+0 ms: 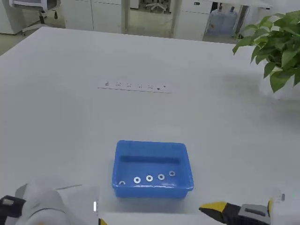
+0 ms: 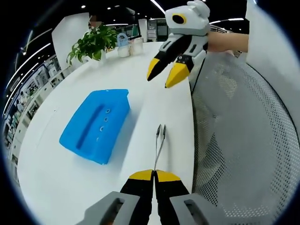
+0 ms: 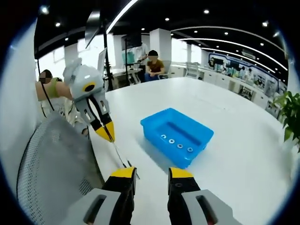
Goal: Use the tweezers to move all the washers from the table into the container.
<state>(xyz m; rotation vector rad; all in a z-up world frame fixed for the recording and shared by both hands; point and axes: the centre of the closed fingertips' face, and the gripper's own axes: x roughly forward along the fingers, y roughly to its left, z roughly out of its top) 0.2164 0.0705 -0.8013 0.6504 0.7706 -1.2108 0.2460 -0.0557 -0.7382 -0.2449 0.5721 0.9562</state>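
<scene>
Nearest the lens, the left gripper [image 2: 153,174] has its jaws clenched on the tweezers [image 2: 160,143]. They stick straight out ahead of it, thin and silver, over the near edge of the white table [image 2: 150,103]. In the right gripper view this gripper comes in from the left, tilted tips-down, with the tweezers slanting from its yellow tips toward the bottom of the picture.

The right gripper [image 3: 152,172] is released, its two jaws well apart with nothing between them. From the left gripper view it hangs above the table edge, tips aimed down and to the left, with a bare forearm [image 2: 227,41] behind it. In the head view its yellow tips poke in from the lower right, pointing left, near the container's front corner.

A blue container [image 1: 151,149] sits on the table between the two grippers and a little beyond them. Five washers [image 1: 149,178] lie in a row on its floor. A mesh chair [image 2: 234,140] is beside the table edge. Farther back are a power strip [image 1: 134,86] and a plant [image 1: 279,44].
</scene>
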